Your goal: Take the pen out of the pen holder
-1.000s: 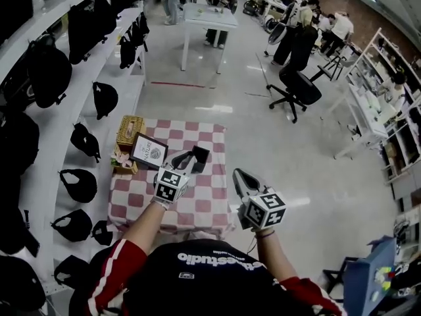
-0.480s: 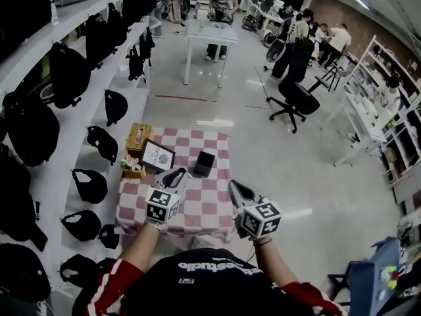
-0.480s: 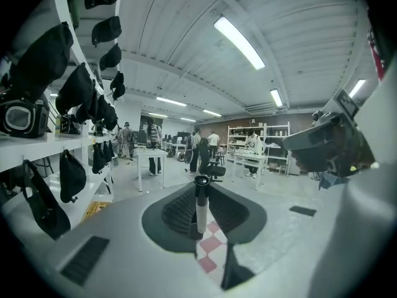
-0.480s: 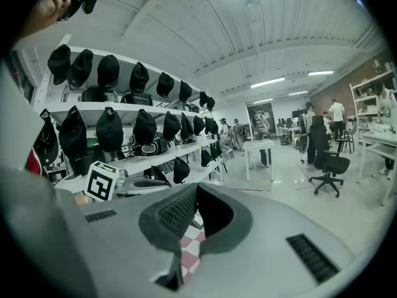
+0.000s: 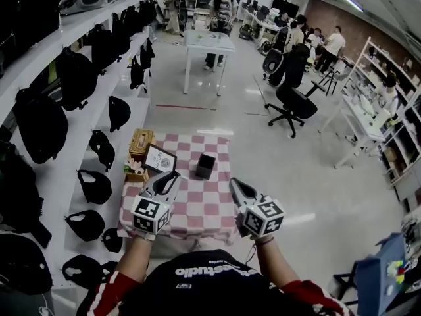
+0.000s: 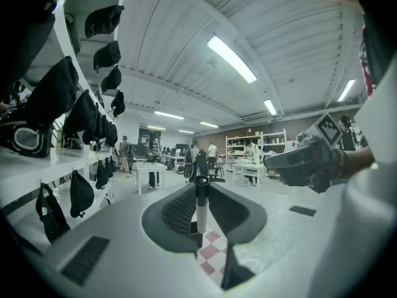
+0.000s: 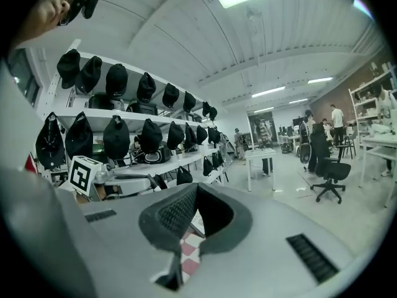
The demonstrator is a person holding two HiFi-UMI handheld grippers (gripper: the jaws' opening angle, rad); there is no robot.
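**Pen clamped upright in left gripper, apart from the pen holder.**
Slim white barrel with black cap; its lower end is hidden behind the ribbed jaws. The square black pen holder stands on the checked-cloth surface. Right gripper closed, empty.

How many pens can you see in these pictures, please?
1: the pen stands upright, gripped between the jaws of the left gripper. The pen holder on the checked table may hide others inside.
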